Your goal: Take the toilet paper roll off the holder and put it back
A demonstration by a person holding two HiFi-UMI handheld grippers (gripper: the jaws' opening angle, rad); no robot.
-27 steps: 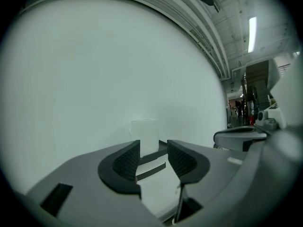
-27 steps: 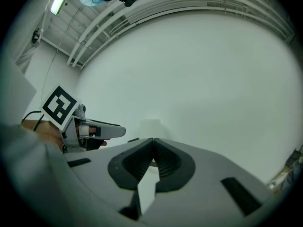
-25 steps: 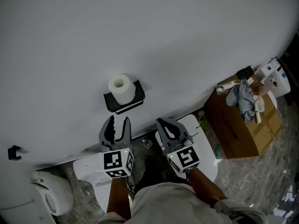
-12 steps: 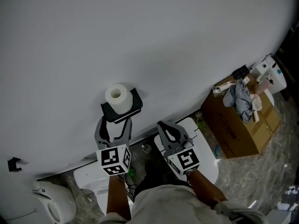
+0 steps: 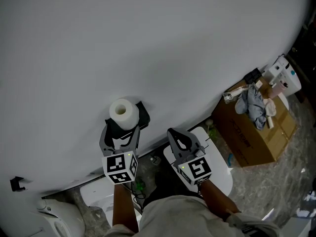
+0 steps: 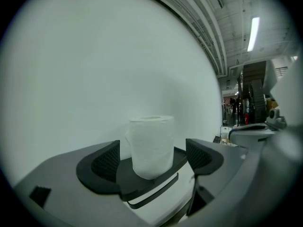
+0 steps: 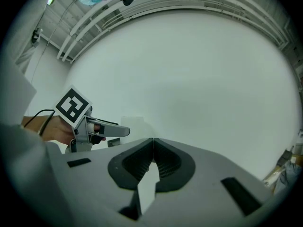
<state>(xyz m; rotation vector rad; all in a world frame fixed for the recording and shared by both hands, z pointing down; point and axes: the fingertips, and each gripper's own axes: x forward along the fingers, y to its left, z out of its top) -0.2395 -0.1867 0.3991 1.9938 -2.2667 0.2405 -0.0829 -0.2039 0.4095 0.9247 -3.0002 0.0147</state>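
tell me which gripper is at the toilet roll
The left gripper: its jaws are opening with the toilet paper roll lined up between them, untouched. The right gripper is shut.

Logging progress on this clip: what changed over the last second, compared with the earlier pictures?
The left gripper moved forward to the holder; its fingers are opening and now flank the roll without pressing it. Nothing gripped or released. The roll stays upright on the holder, and the right gripper stays shut and empty.

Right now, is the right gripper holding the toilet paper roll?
No, the right gripper has its jaws shut on nothing, while the toilet paper roll stands on the black holder.
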